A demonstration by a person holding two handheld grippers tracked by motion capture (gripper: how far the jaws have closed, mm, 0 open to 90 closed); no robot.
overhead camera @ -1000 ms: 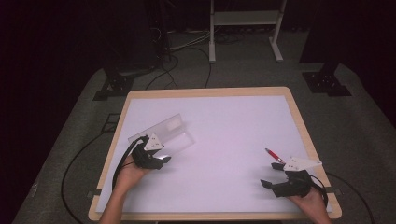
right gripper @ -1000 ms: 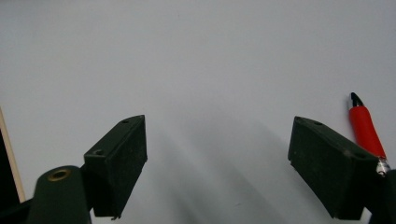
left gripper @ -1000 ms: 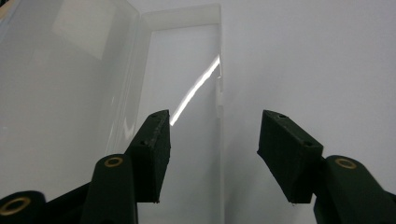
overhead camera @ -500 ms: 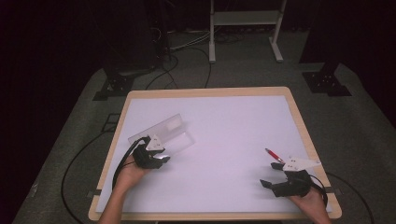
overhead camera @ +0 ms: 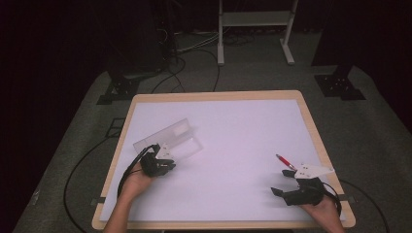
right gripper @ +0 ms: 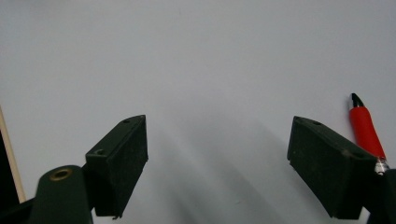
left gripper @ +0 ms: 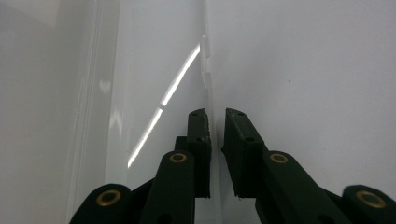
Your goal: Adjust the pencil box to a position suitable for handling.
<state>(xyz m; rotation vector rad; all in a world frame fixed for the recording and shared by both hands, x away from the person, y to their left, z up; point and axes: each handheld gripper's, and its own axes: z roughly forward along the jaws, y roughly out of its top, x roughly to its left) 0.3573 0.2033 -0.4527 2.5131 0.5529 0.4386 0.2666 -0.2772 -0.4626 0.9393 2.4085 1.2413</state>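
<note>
The left tool (left gripper: 215, 122) pinched the clear case's (overhead camera: 167, 141) edge; the right tool (right gripper: 217, 163) gaped beside the pen (right gripper: 366, 131).

The desk (overhead camera: 233, 121) is white with a light wooden rim; the pen (right gripper: 366, 130) is red with a black tip; the case (overhead camera: 167, 138) is clear.

My table (overhead camera: 311, 131) has a white top w/ a pale wood rim. Grey carpet (overhead camera: 68, 141) around it, black cables (overhead camera: 194, 46) trailing over it at the back (near a white stand (overhead camera: 255, 19)), dark stand feet (overhead camera: 340, 87) at both far corners
</note>
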